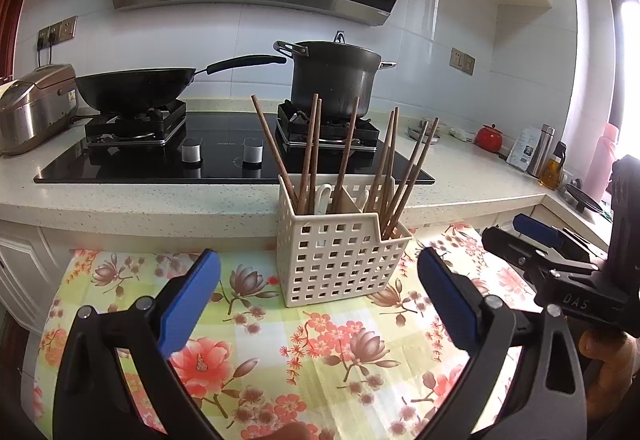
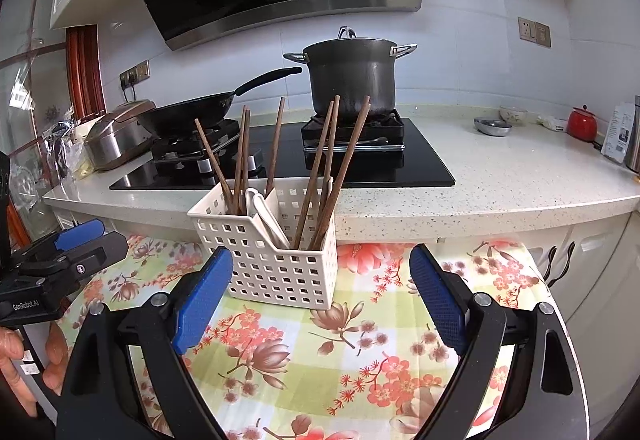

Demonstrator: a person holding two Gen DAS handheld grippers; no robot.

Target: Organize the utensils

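With both sets of jaws spread and empty — left gripper (image 1: 318, 298) and right gripper (image 2: 322, 296) alike — straight ahead to the white basket (image 1: 336, 264) on the floral cloth (image 1: 280, 360), chopsticks (image 1: 310, 153) upright — neither side clearly nearer.

Bright daylight from a blown-out right-side window (image 1: 630, 79), fisheye-bent, dark-vignetted edges.
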